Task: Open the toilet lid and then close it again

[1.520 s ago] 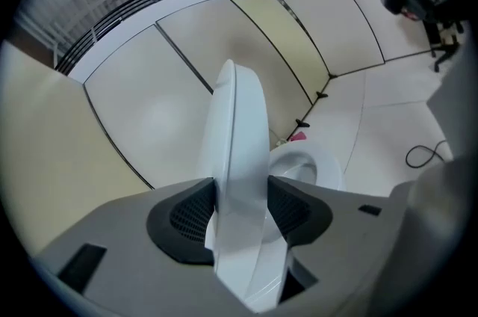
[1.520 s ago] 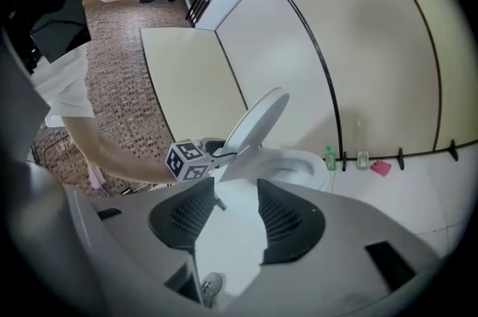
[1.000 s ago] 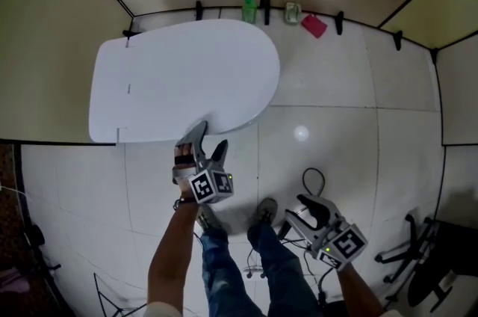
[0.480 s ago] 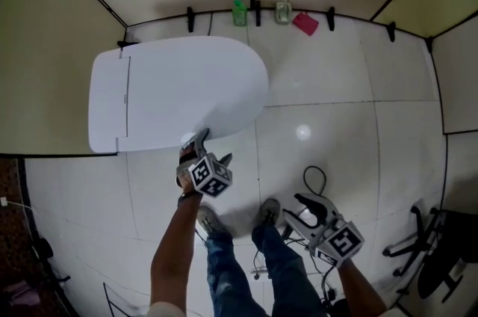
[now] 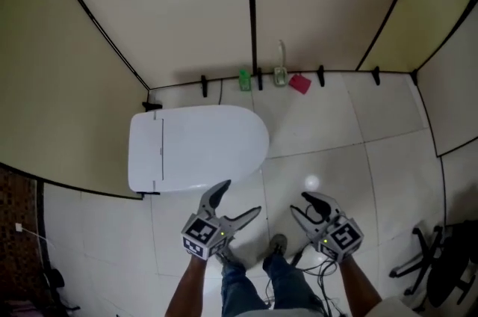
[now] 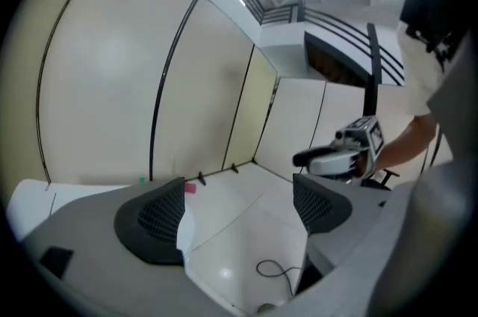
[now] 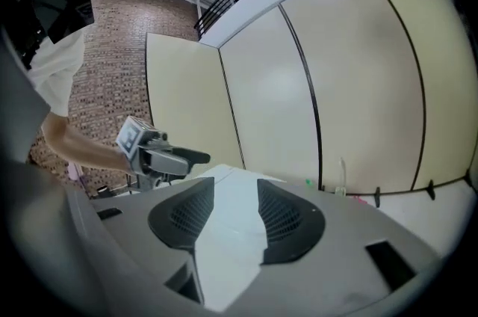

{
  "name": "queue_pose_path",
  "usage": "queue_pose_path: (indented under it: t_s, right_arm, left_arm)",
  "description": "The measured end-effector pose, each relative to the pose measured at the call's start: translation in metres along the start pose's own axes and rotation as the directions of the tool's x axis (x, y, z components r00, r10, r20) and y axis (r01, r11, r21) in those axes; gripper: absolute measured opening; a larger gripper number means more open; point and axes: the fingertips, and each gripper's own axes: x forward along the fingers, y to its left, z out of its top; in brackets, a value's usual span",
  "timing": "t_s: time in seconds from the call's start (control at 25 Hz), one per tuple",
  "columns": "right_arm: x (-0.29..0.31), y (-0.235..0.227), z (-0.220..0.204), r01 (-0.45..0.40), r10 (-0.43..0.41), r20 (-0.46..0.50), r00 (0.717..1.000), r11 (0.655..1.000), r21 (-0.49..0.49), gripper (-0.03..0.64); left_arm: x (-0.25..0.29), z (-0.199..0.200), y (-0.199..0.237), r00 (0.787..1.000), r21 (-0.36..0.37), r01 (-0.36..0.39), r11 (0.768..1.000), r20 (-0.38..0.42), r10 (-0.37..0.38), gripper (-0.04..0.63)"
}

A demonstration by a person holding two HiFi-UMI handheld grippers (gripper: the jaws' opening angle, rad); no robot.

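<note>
The white toilet point(image 5: 198, 147) stands against the left wall with its lid down flat. My left gripper point(image 5: 239, 201) hovers in front of it, apart from the rim; its jaws have just been opening and now stand open with nothing between them. In the left gripper view the left gripper point(image 6: 239, 214) frames bare floor tiles, and the right gripper point(image 6: 340, 157) shows beyond. My right gripper point(image 5: 302, 205) hangs beside the left one, narrowly open and empty. The right gripper view looks through the right gripper point(image 7: 235, 214) at the lid point(image 7: 224, 233), with the left gripper point(image 7: 160, 155) ahead.
A green bottle point(image 5: 245, 79), a brush holder point(image 5: 280, 72) and a pink item point(image 5: 299, 84) sit at the foot of the partition wall. A cable point(image 6: 276, 271) lies on the tiles. A chair base point(image 5: 441, 256) stands at the right. The person's shoe point(image 5: 278, 244) is below.
The left gripper has come off the lid's front rim, risen, rolled and spread its jaws. The right gripper has risen too. The head view has pulled back from the toilet.
</note>
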Motion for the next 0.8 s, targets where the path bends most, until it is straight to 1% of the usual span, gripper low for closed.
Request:
queue_pose_path:
  t_s: [0.08, 0.16, 0.28, 0.48, 0.64, 0.8]
  right_arm:
    - [-0.006, 0.005, 0.030, 0.016, -0.015, 0.042, 0.999, 1.000, -0.024, 0.181]
    - [-0.012, 0.013, 0.058, 0.024, -0.021, 0.071, 0.997, 0.999, -0.046, 0.181]
    - [-0.020, 0.027, 0.090, 0.026, -0.016, 0.114, 0.993, 0.996, -0.087, 0.181]
    - [-0.029, 0.057, 0.124, 0.000, 0.023, 0.150, 0.988, 0.989, -0.146, 0.181]
    - [-0.026, 0.083, 0.138, -0.031, 0.063, 0.150, 0.987, 0.978, -0.207, 0.181]
    - [-0.024, 0.101, 0.144, -0.059, 0.097, 0.155, 0.983, 0.971, -0.230, 0.181]
  left_arm:
    - [-0.030, 0.045, -0.019, 0.997, -0.005, 0.019, 1.000, 0.070, -0.019, 0.448]
    - [-0.060, 0.083, -0.033, 0.991, -0.004, 0.020, 1.000, 0.136, -0.019, 0.448]
    - [-0.099, 0.118, -0.049, 0.980, 0.033, 0.013, 0.999, 0.198, -0.019, 0.448]
    - [-0.141, 0.143, -0.076, 0.971, 0.048, 0.046, 0.998, 0.232, -0.056, 0.448]
    - [-0.156, 0.154, -0.080, 0.961, 0.060, 0.040, 0.997, 0.270, -0.055, 0.448]
    - [-0.163, 0.156, -0.085, 0.961, 0.080, 0.031, 0.996, 0.270, -0.051, 0.448]
